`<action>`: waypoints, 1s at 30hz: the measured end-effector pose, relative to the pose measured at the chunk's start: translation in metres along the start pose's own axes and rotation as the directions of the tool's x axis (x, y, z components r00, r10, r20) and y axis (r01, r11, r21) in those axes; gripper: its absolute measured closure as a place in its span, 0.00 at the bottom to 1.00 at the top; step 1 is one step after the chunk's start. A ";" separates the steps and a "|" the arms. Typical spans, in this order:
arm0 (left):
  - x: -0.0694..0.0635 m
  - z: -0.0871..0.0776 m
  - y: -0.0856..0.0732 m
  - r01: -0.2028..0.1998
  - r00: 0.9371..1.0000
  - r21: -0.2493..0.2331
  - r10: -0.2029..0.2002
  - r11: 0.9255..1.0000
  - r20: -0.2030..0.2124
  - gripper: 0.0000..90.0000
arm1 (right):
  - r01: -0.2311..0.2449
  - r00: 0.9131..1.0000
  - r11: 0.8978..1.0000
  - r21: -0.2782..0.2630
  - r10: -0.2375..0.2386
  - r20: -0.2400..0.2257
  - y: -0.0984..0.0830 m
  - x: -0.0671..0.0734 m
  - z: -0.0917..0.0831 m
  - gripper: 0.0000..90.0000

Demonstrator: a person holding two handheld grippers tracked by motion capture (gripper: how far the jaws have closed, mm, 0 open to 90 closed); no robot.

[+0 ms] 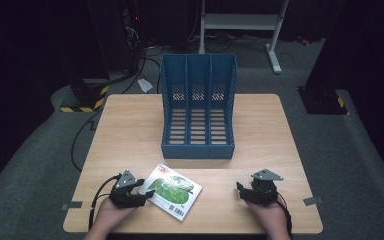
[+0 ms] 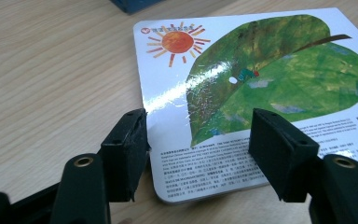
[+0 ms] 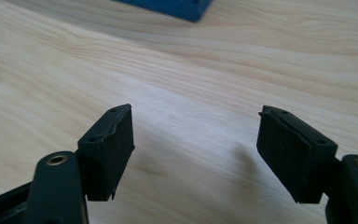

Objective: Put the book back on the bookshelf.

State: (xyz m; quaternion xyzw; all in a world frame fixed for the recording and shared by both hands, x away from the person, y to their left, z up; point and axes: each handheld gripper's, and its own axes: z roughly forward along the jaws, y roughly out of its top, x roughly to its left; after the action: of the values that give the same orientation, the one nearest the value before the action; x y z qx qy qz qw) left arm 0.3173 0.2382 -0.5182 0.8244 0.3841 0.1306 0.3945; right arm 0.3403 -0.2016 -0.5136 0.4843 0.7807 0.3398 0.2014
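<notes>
Left gripper [image 2: 196,135] gapes over the book's [image 2: 261,93] corner; right gripper [image 3: 196,149] open above bare worktop [image 3: 191,70], blue file rack [image 1: 198,107] behind.

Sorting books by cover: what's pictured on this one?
A green leaf and orange sun on the book; left gripper view.

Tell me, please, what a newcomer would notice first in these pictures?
First the blue file rack, standing upright with three slots at the middle of the wooden table. Next the book lying flat near the front edge, its glossy cover showing a green leaf and an orange sun. The left gripper sits at the book's corner with open jaws around it, while the right gripper is open over bare wood, apart from the book.
</notes>
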 end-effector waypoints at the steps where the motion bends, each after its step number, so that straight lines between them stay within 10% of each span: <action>1: -0.002 0.001 0.000 -0.002 1.000 -0.001 0.002 1.000 0.006 0.42 | 0.009 1.000 1.000 -0.004 -0.009 -0.008 0.000 0.004 -0.001 0.31; 13: -0.023 0.011 0.006 -0.035 0.996 0.003 0.035 0.999 0.081 0.41 | 0.159 0.978 0.987 -0.001 -0.158 -0.135 0.001 0.060 0.003 0.37; 30: -0.029 0.014 0.007 -0.034 0.995 -0.001 0.033 0.999 0.089 0.45 | 0.181 0.977 0.983 0.022 -0.177 -0.121 -0.001 0.064 0.010 0.37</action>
State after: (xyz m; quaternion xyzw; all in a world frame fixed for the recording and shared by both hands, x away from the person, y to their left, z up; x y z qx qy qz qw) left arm 0.3090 0.2066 -0.5197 0.8359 0.3523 0.1003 0.4088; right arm 0.3174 -0.1410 -0.5199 0.3942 0.8372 0.3354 0.1766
